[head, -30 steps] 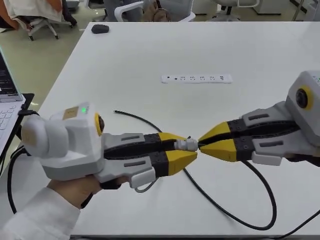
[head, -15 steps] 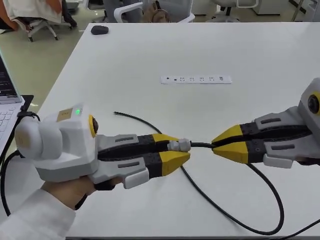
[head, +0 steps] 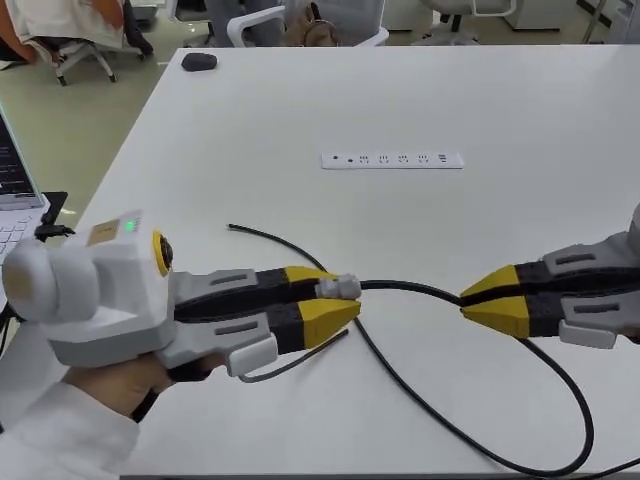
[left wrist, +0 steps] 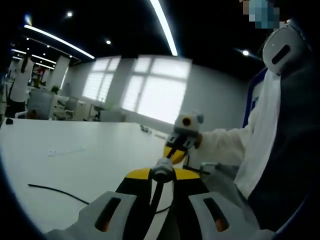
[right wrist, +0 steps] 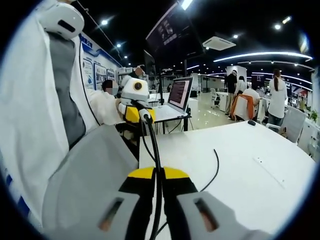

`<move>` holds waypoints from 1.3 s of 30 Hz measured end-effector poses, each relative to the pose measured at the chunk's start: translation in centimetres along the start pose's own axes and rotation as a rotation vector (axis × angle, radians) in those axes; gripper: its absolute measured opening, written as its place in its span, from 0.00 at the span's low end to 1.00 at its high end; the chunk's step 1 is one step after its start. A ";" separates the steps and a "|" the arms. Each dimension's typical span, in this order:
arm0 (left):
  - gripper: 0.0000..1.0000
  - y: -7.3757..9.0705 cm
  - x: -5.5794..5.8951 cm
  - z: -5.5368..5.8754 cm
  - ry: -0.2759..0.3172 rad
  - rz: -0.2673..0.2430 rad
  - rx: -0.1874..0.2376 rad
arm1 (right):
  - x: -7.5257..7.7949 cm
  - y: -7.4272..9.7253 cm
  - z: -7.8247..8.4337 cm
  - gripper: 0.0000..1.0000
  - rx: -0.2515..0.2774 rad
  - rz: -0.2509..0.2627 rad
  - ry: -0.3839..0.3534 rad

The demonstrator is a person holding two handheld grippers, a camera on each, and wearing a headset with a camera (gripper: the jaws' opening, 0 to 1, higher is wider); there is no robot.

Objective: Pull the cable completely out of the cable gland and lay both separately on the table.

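My left gripper (head: 345,300) is shut on a small grey cable gland (head: 338,288), held just above the white table (head: 300,120). A black cable (head: 410,289) comes out of the gland and runs straight to my right gripper (head: 465,305), which is shut on it about a hand's width away. The rest of the cable lies in a loose loop on the table beneath both grippers. In the left gripper view the gland (left wrist: 162,170) sits between the yellow jaws. In the right gripper view the cable (right wrist: 156,150) leads from my shut jaws up to the gland (right wrist: 145,117).
A white power strip (head: 392,159) lies in the middle of the table. A dark mouse (head: 199,60) sits at the far left corner. A laptop (head: 12,190) stands beyond the table's left edge. Office chairs stand behind the table.
The two grippers have drawn apart: the right one has gone right with the cable, the left one slightly left with the gland. A longer stretch of cable now shows between them.
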State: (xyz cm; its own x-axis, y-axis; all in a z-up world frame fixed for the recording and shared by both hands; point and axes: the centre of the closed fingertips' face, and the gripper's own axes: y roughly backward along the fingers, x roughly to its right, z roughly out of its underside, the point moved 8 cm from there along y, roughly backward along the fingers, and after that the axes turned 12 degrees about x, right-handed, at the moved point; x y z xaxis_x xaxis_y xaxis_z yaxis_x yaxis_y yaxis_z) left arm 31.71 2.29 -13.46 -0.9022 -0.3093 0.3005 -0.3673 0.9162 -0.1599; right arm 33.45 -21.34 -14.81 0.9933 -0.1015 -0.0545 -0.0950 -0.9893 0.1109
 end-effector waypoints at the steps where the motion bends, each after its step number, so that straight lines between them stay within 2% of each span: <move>1: 0.17 0.0 0.0 0.0 0.000 0.000 0.000 | 0.0 0.0 0.1 0.03 -0.005 0.000 -0.002; 9: 0.17 -0.4 0.1 -0.1 0.000 -0.005 -0.001 | 0.2 0.1 0.5 0.03 -0.017 0.008 -0.004; 11: 0.17 -0.4 0.0 0.0 -0.008 -0.013 -0.017 | 0.2 0.1 0.6 0.03 -0.023 0.009 -0.002; 12: 0.17 -0.5 -0.1 0.2 -0.026 -0.019 -0.053 | 0.3 0.1 0.8 0.03 -0.035 0.012 0.001; 13: 0.17 -0.5 0.0 0.3 -0.039 -0.018 -0.069 | 0.3 0.1 0.8 0.03 -0.039 0.013 0.002; 18: 0.17 -0.8 -0.1 0.4 -0.041 -0.021 -0.084 | 0.5 0.1 1.2 0.03 -0.069 0.026 0.009; 23: 0.17 -1.0 -0.4 0.4 -0.045 -0.030 -0.096 | 0.9 0.2 0.8 0.04 -0.063 0.049 0.024; 27: 0.17 -1.2 -0.3 0.4 -0.045 -0.019 -0.098 | 0.9 -0.1 0.0 0.12 -0.050 0.058 0.044; 31: 0.17 -1.6 -0.4 0.5 -0.043 -0.011 -0.107 | 0.6 -0.8 -1.3 0.14 -0.029 0.032 0.071; 35: 0.17 -2.0 -0.4 0.6 -0.042 -0.003 -0.115 | 0.1 -2.1 -3.0 0.14 0.017 -0.016 0.104; 39: 0.17 -2.3 -0.3 0.7 -0.039 0.005 -0.119 | -0.3 -3.5 -4.0 0.13 0.027 -0.062 0.137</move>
State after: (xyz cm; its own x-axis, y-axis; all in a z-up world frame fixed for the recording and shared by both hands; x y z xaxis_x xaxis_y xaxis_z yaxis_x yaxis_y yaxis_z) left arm 32.65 0.07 -13.86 -0.9130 -0.3123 0.2625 -0.3356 0.9408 -0.0479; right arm 33.72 -17.39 -11.25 0.9968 -0.0269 0.0756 -0.0333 -0.9959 0.0843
